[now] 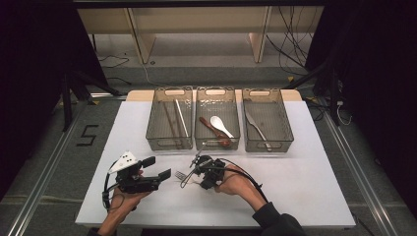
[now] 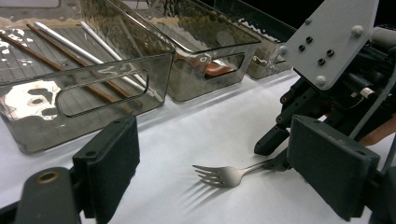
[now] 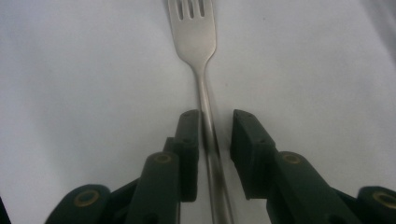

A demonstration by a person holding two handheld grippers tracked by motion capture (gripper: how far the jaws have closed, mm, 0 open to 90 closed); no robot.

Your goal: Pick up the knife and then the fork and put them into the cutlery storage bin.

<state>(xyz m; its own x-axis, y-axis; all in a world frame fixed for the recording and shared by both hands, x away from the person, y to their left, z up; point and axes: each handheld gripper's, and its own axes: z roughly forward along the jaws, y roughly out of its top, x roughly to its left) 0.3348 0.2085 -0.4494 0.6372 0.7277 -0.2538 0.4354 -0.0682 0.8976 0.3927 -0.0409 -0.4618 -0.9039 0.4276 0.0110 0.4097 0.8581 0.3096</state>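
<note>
On the desk (image 1: 295,187), the right tongs (image 3: 209,135) straddle the fork (image 3: 196,42) handle, not yet clamped; left tongs (image 2: 210,163) gape beside the fork.

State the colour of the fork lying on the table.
The fork is plain silver-grey metal, without any pattern; the right gripper view shows it best.

3 bins (image 1: 169,142), 2 spoons (image 1: 221,126), 1 fork (image 2: 224,175), 1 knife (image 1: 256,129), 3 chopsticks (image 1: 180,118)
</note>
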